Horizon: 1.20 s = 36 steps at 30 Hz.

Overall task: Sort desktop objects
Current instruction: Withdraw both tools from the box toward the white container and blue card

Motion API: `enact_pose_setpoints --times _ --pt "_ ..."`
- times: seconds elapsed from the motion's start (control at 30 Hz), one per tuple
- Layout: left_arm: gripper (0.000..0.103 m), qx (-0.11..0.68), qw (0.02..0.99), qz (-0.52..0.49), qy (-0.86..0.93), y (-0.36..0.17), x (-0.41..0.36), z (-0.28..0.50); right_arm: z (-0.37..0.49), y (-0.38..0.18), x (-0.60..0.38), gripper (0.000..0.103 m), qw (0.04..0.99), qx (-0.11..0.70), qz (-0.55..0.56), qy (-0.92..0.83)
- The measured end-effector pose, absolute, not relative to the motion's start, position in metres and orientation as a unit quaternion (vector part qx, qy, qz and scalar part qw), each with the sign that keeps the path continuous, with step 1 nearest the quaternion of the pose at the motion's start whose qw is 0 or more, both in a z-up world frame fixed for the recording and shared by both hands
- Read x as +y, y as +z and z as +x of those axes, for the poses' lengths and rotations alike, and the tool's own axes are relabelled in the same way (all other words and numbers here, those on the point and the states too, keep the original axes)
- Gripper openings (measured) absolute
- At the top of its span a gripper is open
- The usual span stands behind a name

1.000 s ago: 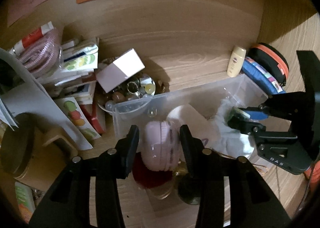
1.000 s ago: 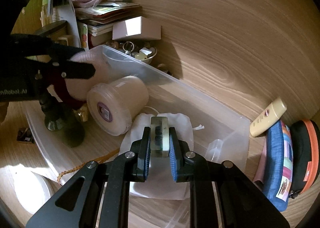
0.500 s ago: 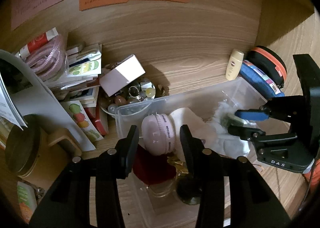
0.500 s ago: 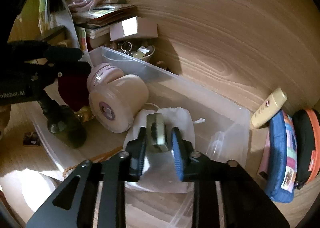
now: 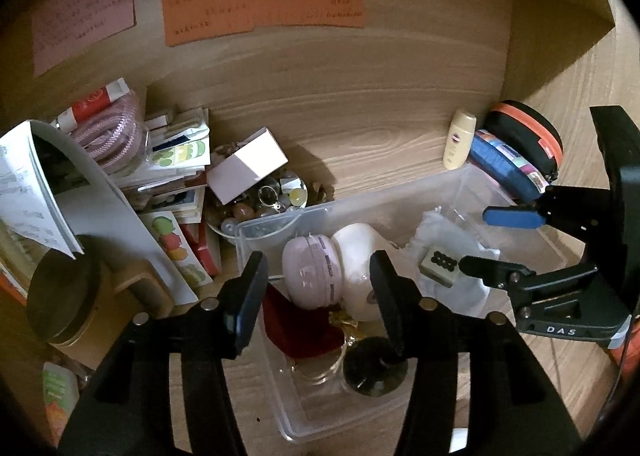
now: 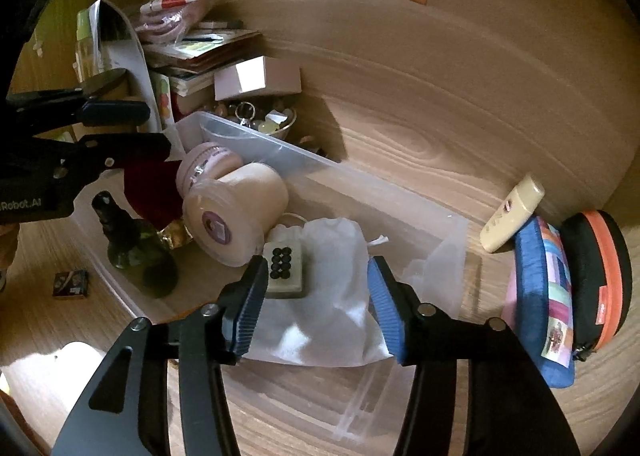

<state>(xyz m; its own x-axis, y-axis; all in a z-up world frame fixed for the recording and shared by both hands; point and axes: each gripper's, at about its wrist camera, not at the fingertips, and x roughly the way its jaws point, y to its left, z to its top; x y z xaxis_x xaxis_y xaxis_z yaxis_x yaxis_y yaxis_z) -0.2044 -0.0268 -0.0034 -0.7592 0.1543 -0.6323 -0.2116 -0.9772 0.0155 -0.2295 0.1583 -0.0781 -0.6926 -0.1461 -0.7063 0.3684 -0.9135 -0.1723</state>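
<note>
"DAS" is read on the right gripper (image 5: pixel 476 244), "Robot.AI" on the left gripper (image 6: pixel 156 132). Both jaws, just opened, are empty. The tile (image 6: pixel 285 270) is laid on the white pouch (image 6: pixel 332 296) in the clear bin (image 6: pixel 448 252).

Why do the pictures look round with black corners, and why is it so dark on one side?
Left wrist view: fisheye lens bends the wooden desk, corners black, left clutter dim. Right wrist view: same curving, bright glare patch at lower left, white cloth bag well lit.
</note>
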Motion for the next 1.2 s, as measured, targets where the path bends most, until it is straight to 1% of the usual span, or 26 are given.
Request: enact_pose_setpoints --times 0.3,0.43,0.5,0.57,0.8,0.9,1.2 --pt "0.07 0.049 0.087 -0.31 0.945 0.007 -0.027 -0.187 -0.219 -0.071 0.155 0.056 0.127 0.161 0.354 -0.912" --pt "0.077 0.052 0.083 -0.301 0.949 0.013 -0.027 -0.177 -0.21 -0.067 0.151 0.064 0.122 0.17 0.344 -0.916" --pt "0.083 0.053 0.081 -0.297 0.95 0.015 -0.026 -0.172 -0.205 -0.065 0.15 0.065 0.119 0.175 0.338 -0.917" --pt "0.087 0.053 0.081 -0.294 0.951 0.016 -0.026 -0.168 -0.2 -0.062 0.149 0.068 0.118 0.177 0.334 -0.918" --pt "0.088 0.056 0.082 -0.286 0.953 0.02 -0.026 -0.151 -0.183 -0.054 0.147 0.072 0.114 0.177 0.323 -0.923" --pt "0.089 0.058 0.081 -0.282 0.954 0.022 -0.027 -0.143 -0.176 -0.051 0.146 0.076 0.113 0.179 0.319 -0.924" --pt "0.091 0.052 0.073 -0.278 0.956 0.022 -0.033 -0.117 -0.153 -0.049 0.142 0.076 0.12 0.17 0.312 -0.927"
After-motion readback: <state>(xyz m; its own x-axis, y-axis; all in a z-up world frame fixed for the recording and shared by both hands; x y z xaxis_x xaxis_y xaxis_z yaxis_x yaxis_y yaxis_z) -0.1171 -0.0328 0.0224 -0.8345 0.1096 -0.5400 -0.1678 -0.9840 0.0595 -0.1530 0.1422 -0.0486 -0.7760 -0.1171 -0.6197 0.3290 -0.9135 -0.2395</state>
